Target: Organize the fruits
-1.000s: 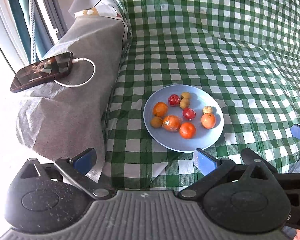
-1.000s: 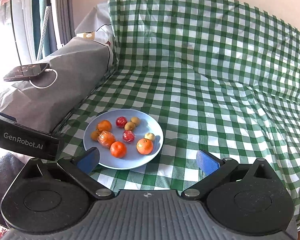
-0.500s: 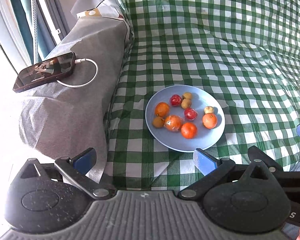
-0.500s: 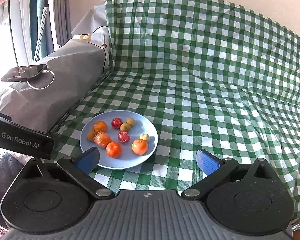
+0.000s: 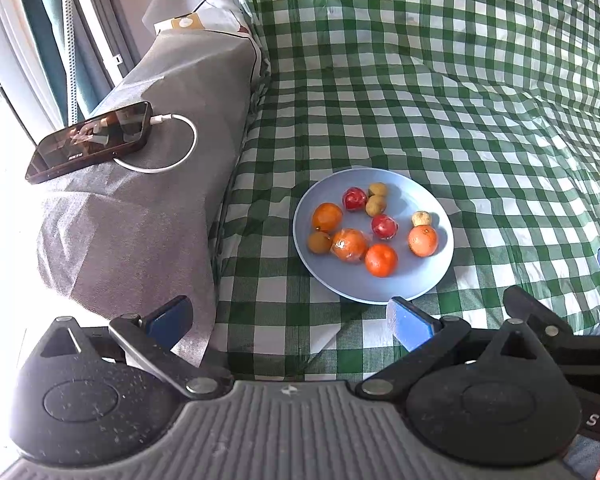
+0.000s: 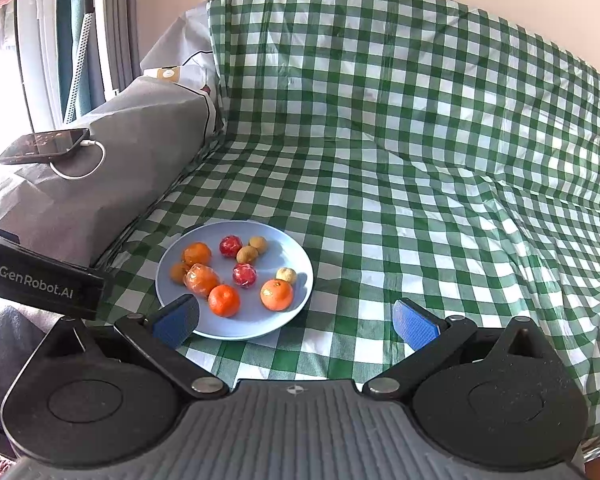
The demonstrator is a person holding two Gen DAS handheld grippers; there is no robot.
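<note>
Left gripper [image 5: 288, 318] hanging short of the blue plate [image 5: 428, 280], jaws spread wide, holding nothing; right gripper [image 6: 296, 322] likewise spread and holding nothing, its left pad overlapping the plate's near rim in view; fruits [image 6: 224, 300] all on the plate, on the green checked cloth [image 6: 380, 140]; phone [image 5: 88, 140] on the grey cushion [image 5: 140, 220] beside it.

Hard daylight from the window [image 6: 40, 40] at left, blown out white at that edge. Fruit casts short shadows right on the plate [image 6: 296, 284]. Cloth [image 5: 440, 80] sharp; strong fisheye bending at edges.
</note>
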